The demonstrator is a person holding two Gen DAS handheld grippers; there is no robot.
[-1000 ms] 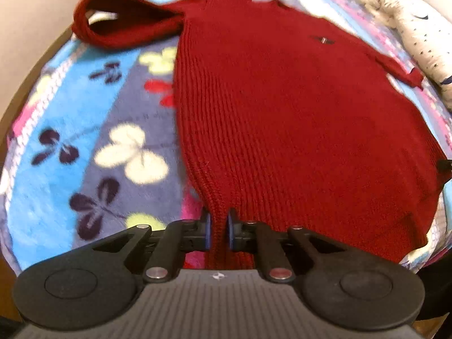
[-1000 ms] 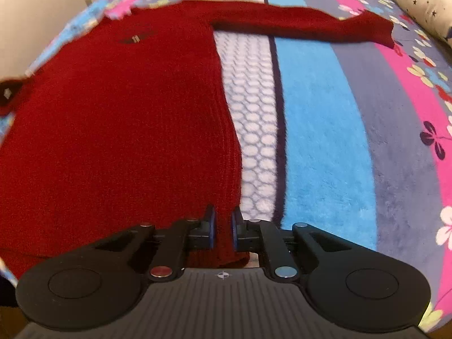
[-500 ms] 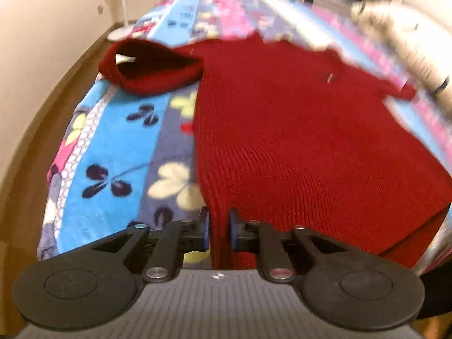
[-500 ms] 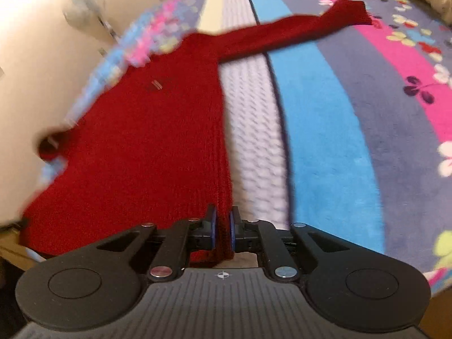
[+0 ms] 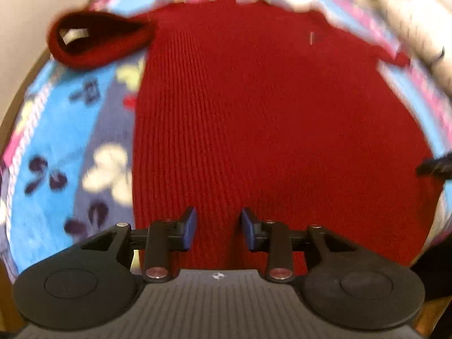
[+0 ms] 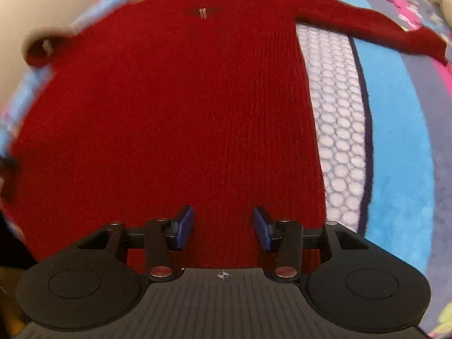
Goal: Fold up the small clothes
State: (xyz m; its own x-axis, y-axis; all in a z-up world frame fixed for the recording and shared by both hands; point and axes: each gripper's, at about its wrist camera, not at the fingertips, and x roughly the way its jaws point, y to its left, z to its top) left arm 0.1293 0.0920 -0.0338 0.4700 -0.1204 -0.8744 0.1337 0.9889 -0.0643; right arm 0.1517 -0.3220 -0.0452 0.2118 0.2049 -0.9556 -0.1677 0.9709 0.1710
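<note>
Looking down from the left wrist, a red sweater [image 5: 268, 113] lies spread flat on a striped, flowered blanket [image 5: 65, 141], its ribbed knit filling most of the view. The left gripper [image 5: 217, 228] hangs over the near hem, close to the sweater's left edge; its jaws are opening, the blue pads [image 5: 188, 230] stand apart with only knit showing in the gap below them, and neither pad presses the cloth. At the far left a sleeve [image 5: 96, 42] lies bunched in a dark loop with a pale tag showing inside. A small pale mark [image 5: 311, 37] sits on the chest. A pale, speckled pillow [image 5: 418, 28] lies blurred at the far right, and a dark tip, the right gripper [image 5: 435, 166], enters at the right edge by the hem.

From the right wrist, the same sweater [image 6: 169, 113] covers the left and middle, and its other sleeve [image 6: 375, 34] stretches straight out to the right across the blanket's [image 6: 401, 141] white honeycomb, blue and grey stripes. The right gripper [image 6: 223, 230] is over the near hem, just inside the sweater's right edge. Its jaws are opening too, pads [image 6: 185, 228] apart and free of the cloth.
</note>
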